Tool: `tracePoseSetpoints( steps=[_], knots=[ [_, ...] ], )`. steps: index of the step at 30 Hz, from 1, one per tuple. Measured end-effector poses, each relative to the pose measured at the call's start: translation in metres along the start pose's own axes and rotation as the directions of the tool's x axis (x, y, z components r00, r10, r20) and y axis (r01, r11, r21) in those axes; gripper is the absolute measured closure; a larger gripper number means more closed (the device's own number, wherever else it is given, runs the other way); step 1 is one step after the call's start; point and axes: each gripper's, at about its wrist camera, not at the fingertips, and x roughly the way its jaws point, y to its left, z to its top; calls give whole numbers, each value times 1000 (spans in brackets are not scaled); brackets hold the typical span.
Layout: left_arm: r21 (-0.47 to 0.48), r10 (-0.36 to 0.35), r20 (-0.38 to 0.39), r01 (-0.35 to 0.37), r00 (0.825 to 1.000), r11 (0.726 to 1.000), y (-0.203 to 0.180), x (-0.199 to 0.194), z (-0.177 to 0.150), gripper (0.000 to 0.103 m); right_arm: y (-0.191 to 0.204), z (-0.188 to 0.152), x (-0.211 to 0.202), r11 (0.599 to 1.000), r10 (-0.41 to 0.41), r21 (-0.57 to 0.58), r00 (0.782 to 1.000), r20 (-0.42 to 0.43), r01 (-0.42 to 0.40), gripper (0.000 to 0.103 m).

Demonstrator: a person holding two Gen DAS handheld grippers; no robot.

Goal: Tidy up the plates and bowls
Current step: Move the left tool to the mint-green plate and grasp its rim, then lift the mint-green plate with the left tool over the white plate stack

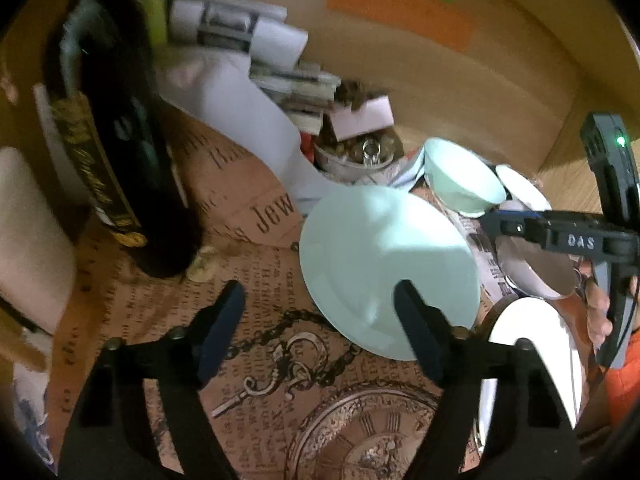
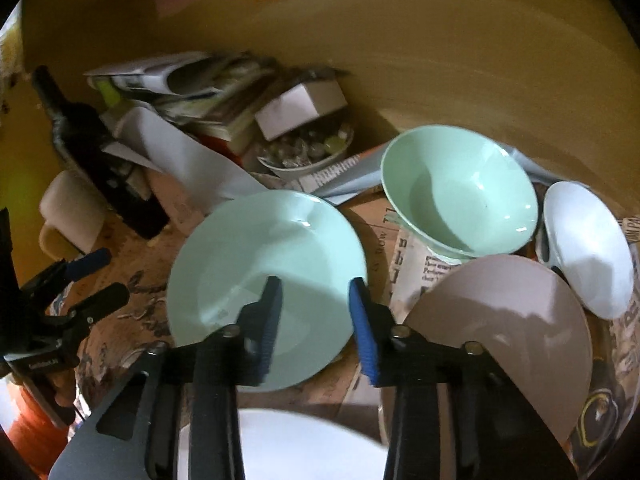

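1. I have the pale green plate (image 2: 266,280) lying flat on the printed cloth over the bench (image 1: 248,360), near the middle; the green bowl (image 2: 460,200) sits just to its far right, on the cloth beside it.
2. My right hand-held gripper (image 2: 316,312) hangs over the plate's near-right rim with a clear gap between its jaws, nothing pinched. My left hand-held gripper (image 1: 320,312) stands open near the plate's left edge, also empty.
3. The plate looks glazed, so I expect it stiff, slick, breakable and moderately heavy for its thinness.
4. I would take it at the raised rim, one jaw above and one beneath, since the flat centre gives no purchase.
5. A brown plate (image 2: 500,340) and a white plate (image 2: 588,248) crowd the right side; knocking them is the risk.
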Motion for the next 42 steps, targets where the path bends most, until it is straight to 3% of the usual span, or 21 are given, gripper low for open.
tracePoseSetpoints(
  steps=[4,9,19,27,34,42],
  knots=[
    [-11,-20,-59,19,998,1000,3,20,1,43,-6,10,16,1000,-24,-3,998,-55,24,75],
    [-34,-57,-125,53,991,998,5,43,2,60,-5,18,31,998,-46,-35,993,-106,43,78],
    [-45,-62,-158,56,985,997,4,61,3,63,-11,28,60,994,-107,-56,975,-196,97,78],
    [-55,-91,-189,82,978,995,2,78,5,82,-8,31,69,989,-131,-98,966,-222,111,78],
    [-76,-93,-192,80,977,994,9,69,0,83,9,23,69,990,-110,-116,965,-239,84,78],
    [-91,-37,-177,21,984,996,28,52,-11,83,35,7,59,990,-52,-140,969,-240,18,78]
  ],
)
